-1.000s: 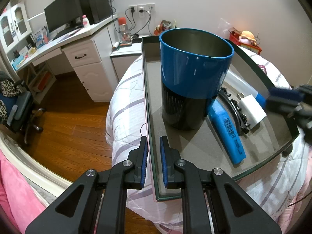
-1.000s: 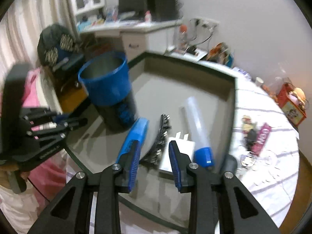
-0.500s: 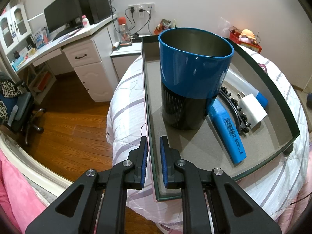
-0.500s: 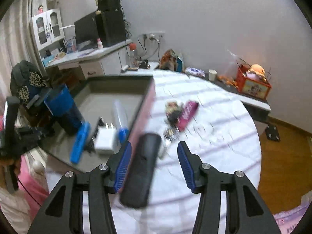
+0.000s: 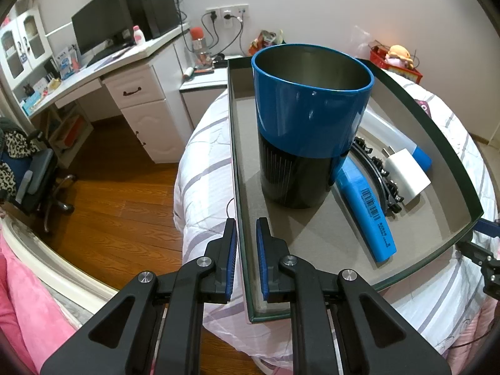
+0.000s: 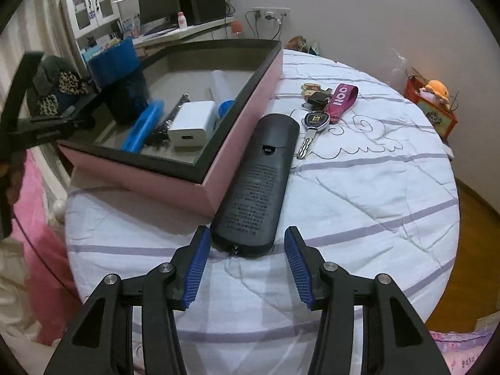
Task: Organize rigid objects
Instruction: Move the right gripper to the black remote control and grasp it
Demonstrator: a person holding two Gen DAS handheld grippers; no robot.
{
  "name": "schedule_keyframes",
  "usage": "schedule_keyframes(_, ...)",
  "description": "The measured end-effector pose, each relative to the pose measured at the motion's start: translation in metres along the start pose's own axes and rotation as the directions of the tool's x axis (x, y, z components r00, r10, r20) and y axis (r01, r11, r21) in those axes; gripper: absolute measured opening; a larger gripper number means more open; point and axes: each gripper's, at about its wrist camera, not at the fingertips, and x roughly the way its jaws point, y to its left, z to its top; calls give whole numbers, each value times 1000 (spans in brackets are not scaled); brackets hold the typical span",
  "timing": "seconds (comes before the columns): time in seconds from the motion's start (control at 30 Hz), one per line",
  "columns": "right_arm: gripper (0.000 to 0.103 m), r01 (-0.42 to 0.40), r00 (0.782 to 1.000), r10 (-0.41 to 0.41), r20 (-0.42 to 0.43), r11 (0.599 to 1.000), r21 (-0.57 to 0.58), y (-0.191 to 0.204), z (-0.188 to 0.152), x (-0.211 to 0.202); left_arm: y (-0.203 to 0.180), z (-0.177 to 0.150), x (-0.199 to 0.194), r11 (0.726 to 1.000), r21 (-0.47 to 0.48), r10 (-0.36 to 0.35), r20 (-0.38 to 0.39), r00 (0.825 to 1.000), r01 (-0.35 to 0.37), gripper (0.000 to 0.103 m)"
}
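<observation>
A shallow box (image 5: 236,168) with pink outer walls (image 6: 156,184) lies on the round table. It holds a blue and black cup (image 5: 309,122), a blue case (image 5: 365,209), a black hair clip (image 5: 375,168), a white charger (image 5: 406,175) and a clear tube with a blue cap (image 5: 422,157). My left gripper (image 5: 246,243) is shut on the box's near left wall. My right gripper (image 6: 245,262) is open, its pads either side of the near end of a black remote (image 6: 259,181) lying face down beside the box. Keys with a pink strap (image 6: 325,106) lie beyond the remote.
The table has a white cloth with purple stripes (image 6: 359,193). A desk with a monitor (image 5: 100,31) and an office chair (image 5: 28,168) stand at the left over a wooden floor. A red basket with a plush toy (image 6: 434,100) sits at the far right.
My right gripper has left the box, swung out to the table beside it, opened wider and come down around the near end of the black remote. My left gripper has held still.
</observation>
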Motion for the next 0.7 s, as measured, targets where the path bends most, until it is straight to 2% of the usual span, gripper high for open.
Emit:
schedule_keyframes(0.2, 51, 6, 999, -6, 34, 1000, -14, 0, 2, 6, 0, 0, 0, 1000, 0, 0, 0, 1000, 0, 11)
schedule_keyframes(0.33, 51, 4, 1000, -4, 23, 1000, 2, -8, -1, 4, 0, 0, 0, 1000, 0, 0, 0, 1000, 0, 11)
schedule_keyframes(0.53, 51, 53, 998, -54, 17, 998, 47, -30, -3, -5, -1, 1, 0, 1000, 0, -1, 0, 1000, 1, 11)
schedule_keyframes(0.7, 51, 64, 998, -64, 2, 998, 26, -31, 5, -3, -1, 0, 0, 1000, 1, 1, 0, 1000, -1, 11)
